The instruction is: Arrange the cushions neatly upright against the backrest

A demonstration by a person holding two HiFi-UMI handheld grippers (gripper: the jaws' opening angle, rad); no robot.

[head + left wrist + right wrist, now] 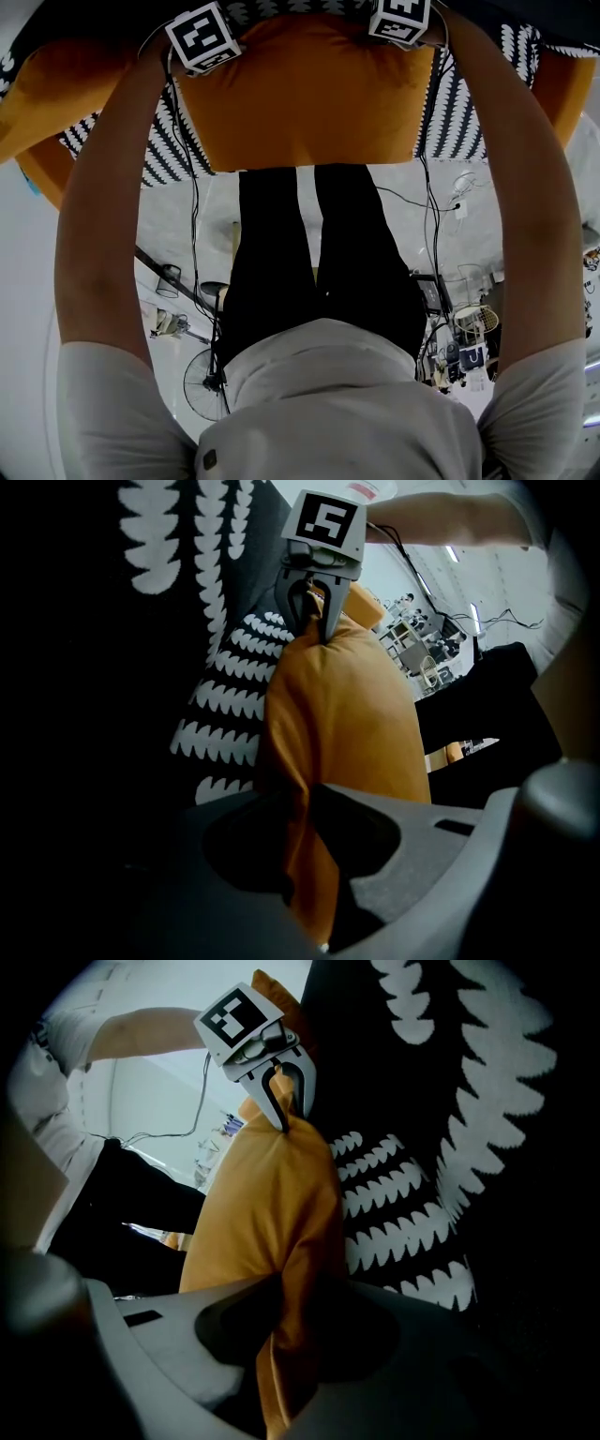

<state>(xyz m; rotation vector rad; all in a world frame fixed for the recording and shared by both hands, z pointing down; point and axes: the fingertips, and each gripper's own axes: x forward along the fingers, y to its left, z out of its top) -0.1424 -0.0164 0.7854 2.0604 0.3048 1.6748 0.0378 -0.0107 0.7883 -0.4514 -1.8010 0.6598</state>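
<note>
Seen from the head view: orange cushion (309,94) held up by its two top corners, broad face toward the camera, in front of black fabric with a white leaf pattern (159,141). Jaws masked there by the marker cubes (204,36).

Shown only in the left gripper view: left gripper (317,874) narrowed onto a fold of the orange cover, cloth pinched between both jaws. Likewise in the right gripper view: right gripper (281,1344) clamped on the opposite corner, fabric bunched between its jaws, with the other gripper biting the far end of the same top edge. Patterned fabric just behind the cushion in both.

More orange cushions (52,94) at the far left and right of the head view.

Below, only in the head view: pale floor (187,225), trailing cables (427,202), a standing fan (202,380), and the person's black trousers (309,262) and white shirt (328,403).
</note>
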